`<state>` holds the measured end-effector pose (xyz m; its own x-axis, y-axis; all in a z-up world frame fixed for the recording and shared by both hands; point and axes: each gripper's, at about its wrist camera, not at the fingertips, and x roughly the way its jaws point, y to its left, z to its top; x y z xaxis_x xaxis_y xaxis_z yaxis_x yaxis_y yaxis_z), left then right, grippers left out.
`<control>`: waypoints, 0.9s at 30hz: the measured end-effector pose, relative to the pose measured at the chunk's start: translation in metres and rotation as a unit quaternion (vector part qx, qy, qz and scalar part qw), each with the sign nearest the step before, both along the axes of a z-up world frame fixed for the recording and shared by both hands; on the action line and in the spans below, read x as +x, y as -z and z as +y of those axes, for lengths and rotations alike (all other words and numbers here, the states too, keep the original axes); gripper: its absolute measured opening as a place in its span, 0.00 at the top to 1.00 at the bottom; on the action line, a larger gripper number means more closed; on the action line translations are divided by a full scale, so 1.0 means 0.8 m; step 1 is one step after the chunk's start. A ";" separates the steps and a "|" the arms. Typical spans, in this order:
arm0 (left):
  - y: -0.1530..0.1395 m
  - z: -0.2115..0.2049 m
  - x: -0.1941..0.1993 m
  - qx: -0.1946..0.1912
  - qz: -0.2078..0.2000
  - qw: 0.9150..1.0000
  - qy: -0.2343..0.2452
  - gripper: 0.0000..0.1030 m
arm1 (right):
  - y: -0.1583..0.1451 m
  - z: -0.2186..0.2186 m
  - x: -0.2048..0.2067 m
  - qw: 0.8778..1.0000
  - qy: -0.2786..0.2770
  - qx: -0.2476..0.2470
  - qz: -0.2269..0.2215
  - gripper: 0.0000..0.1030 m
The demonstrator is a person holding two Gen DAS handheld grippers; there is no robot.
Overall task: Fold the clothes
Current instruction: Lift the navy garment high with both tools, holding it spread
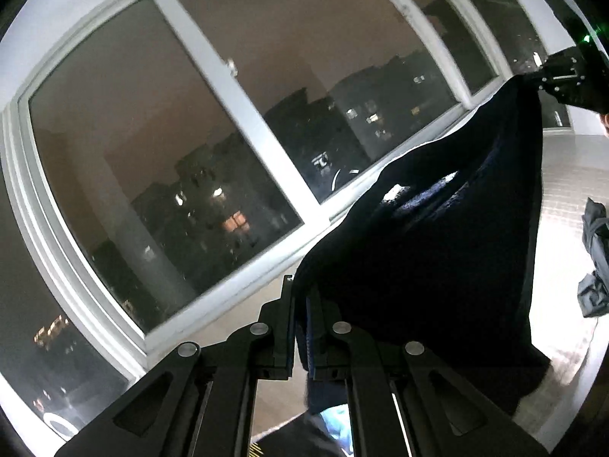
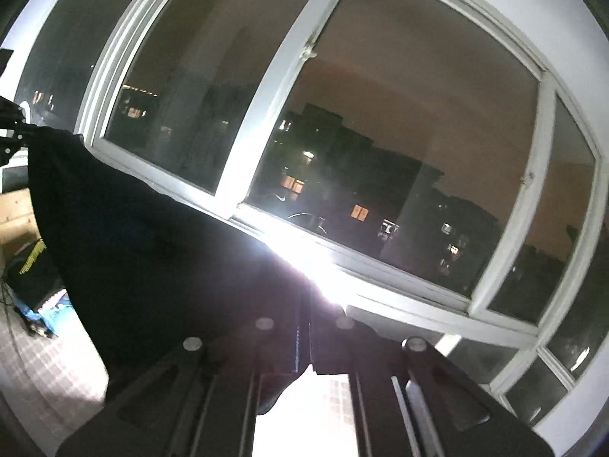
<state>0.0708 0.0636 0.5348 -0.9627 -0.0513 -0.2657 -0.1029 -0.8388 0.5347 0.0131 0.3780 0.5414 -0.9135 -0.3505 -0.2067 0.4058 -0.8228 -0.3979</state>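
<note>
— Night outside, is it?

— Yes. White-framed windows fill most of both views, with dark apartment blocks and a few lit panes beyond the glass. From my left wrist camera I also see pale tiled floor at the right edge.

— Start at the left. What is your left hand-held gripper doing?

— Its jaws are drawn narrow and pinch one edge of the dark navy garment. The cloth runs between the two pads and hangs off to the right of them.

— And where does the garment go from there?

— It rises up and across to the far hand-held gripper, the right one, which holds the other top corner. So the cloth is lifted in the air, spread between my two hands in front of the window, its lower part drooping toward the floor.

— Anything else on that side?

— A crumpled grey garment lies on the floor at the right edge.

— Now the right wrist view?

— Strong glare from the sill washes out the fingertips, but the jaws are nearly together with dark fabric caught between them. The cloth stretches leftward to the left hand-held gripper. Lower left shows wooden furniture and blue clutter on the floor.
</note>
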 end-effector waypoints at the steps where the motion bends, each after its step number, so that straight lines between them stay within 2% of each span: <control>1: -0.005 0.003 0.011 -0.002 0.003 1.000 0.004 0.96 | -0.005 0.006 0.014 1.000 0.003 -0.003 0.003 0.97; 4: -0.023 0.013 0.058 -0.002 0.022 1.000 0.003 0.96 | -0.024 0.021 0.059 1.000 0.003 -0.016 0.013 0.97; 6: -0.028 0.016 0.084 0.003 0.039 0.999 -0.003 0.96 | -0.041 0.032 0.095 0.999 -0.002 -0.019 0.036 0.97; 9: -0.044 0.029 0.150 0.017 0.073 0.997 -0.017 0.96 | -0.069 0.055 0.153 0.996 -0.021 -0.039 0.080 0.97; 11: -0.054 0.039 0.197 0.029 0.091 0.995 -0.026 0.96 | -0.070 0.068 0.177 0.996 -0.031 -0.035 0.082 0.97; 16: -0.063 0.059 0.247 0.028 0.088 0.995 -0.040 0.96 | -0.081 0.099 0.220 0.996 -0.052 -0.029 0.069 0.97; 18: -0.068 0.064 0.263 0.026 0.088 0.995 -0.044 0.96 | -0.092 0.114 0.237 0.994 -0.051 -0.030 0.088 0.97; 21: -0.074 0.072 0.284 0.023 0.088 0.995 -0.051 0.96 | -0.097 0.119 0.246 0.993 -0.054 -0.031 0.095 0.97; 23: -0.074 0.072 0.284 0.014 0.090 0.994 -0.059 0.96 | -0.094 0.110 0.235 0.994 -0.051 -0.026 0.097 0.97; 27: -0.059 0.065 0.235 -0.004 0.078 0.995 -0.066 0.96 | -0.080 0.069 0.172 0.995 -0.031 -0.014 0.093 0.97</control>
